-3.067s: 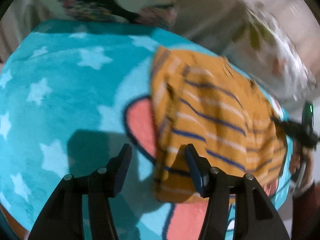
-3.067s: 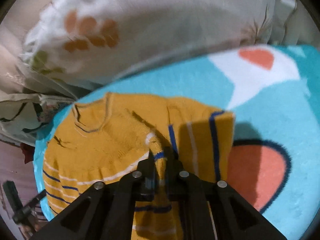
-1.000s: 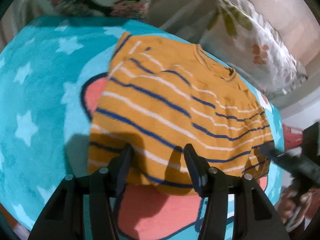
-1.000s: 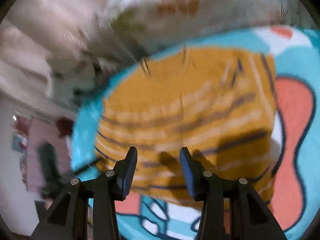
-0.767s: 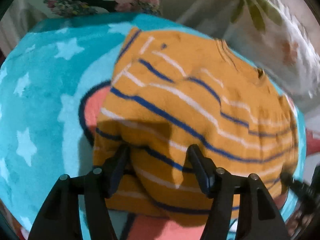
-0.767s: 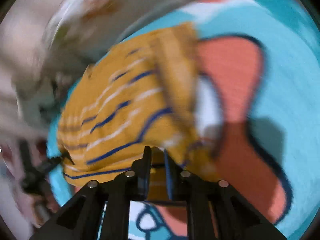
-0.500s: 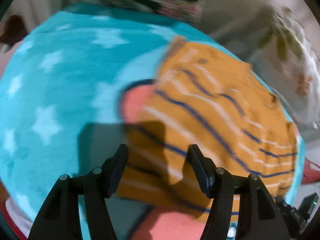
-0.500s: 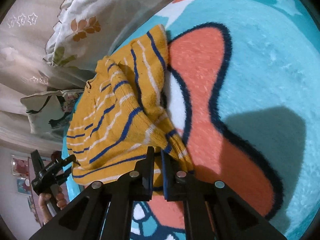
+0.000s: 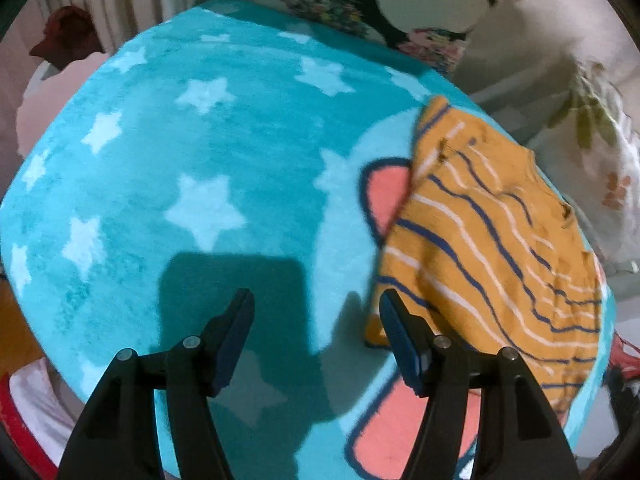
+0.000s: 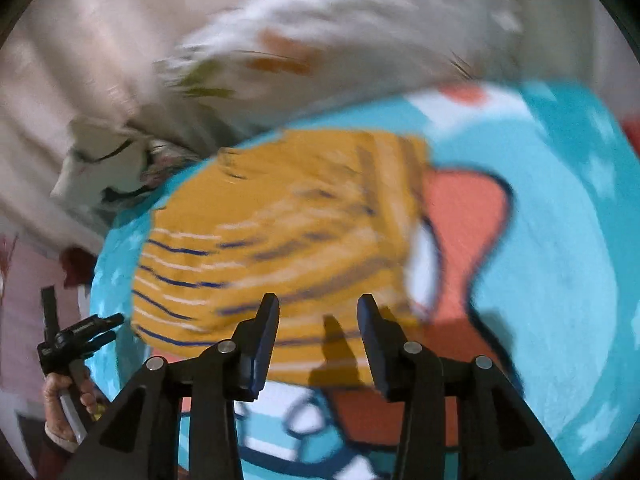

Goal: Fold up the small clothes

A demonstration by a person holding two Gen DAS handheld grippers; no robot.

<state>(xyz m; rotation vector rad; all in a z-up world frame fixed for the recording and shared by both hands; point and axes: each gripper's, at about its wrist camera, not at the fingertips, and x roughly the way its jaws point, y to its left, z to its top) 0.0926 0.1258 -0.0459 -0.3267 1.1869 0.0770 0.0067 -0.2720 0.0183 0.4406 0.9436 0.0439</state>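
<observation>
Only the right wrist view is showing the person's hand [image 10: 66,390] gripping a black handle, low to the left of the right gripper [image 10: 318,334]; the left view alone is showing white stars ahead of the left gripper [image 9: 316,328]. The mustard striped sweater [image 9: 492,240] is lying on the turquoise blanket [image 9: 200,184], just right of the left gripper's right finger and directly ahead of the right gripper; both jaws are standing apart with nothing between them, the right's having just been opening.
</observation>
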